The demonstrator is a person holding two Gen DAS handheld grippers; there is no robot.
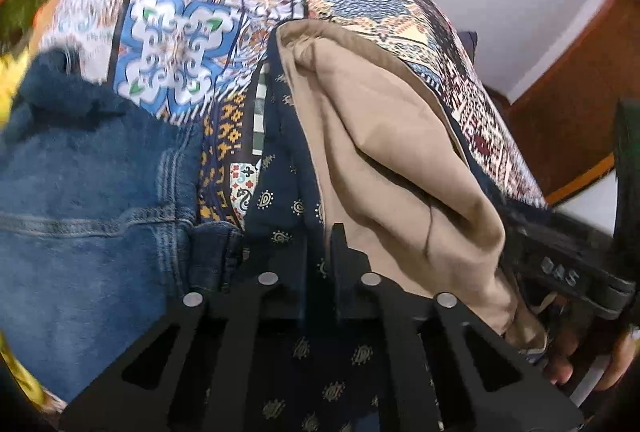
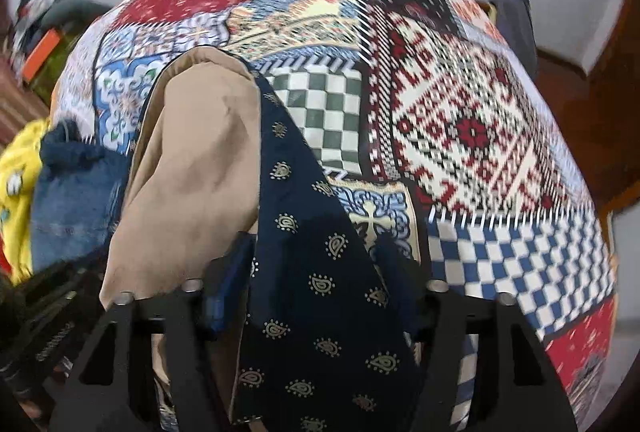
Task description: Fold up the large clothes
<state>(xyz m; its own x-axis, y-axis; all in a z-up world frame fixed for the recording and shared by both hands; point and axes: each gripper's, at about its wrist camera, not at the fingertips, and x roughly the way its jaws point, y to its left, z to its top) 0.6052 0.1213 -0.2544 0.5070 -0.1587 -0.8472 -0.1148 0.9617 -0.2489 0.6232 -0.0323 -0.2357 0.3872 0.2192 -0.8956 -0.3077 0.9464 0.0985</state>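
A large navy garment with small gold paisley marks and a tan lining lies bunched on a patchwork bedspread. My left gripper is shut, with the navy cloth pinched between its fingers. In the right wrist view the same navy garment runs between the fingers of my right gripper, whose pads press on it from both sides; the tan lining bulges to its left. The right gripper's body and a hand show at the right edge of the left wrist view.
Blue jeans lie left of the garment, also seen as jeans. Yellow cloth lies at the far left. The patchwork bedspread stretches away to the right. A white wall and brown wooden furniture stand behind.
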